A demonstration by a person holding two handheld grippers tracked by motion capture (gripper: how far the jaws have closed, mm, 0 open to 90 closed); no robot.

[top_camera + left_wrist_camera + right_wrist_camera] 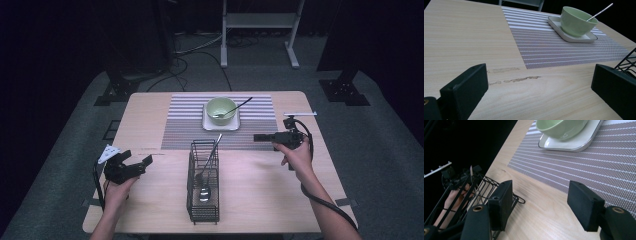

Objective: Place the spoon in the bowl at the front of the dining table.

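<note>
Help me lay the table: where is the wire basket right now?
In the high view the wire basket stands at the table's near middle, between both hands, just in front of the striped placemat, with cutlery inside.

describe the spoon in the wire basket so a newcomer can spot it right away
On the wooden table, nearer the person than the striped placemat, stands a black wire basket. The spoon lies inside it, bowl toward the person, handle leaning out over the far rim. The other spoon sits in the green bowl.
</note>
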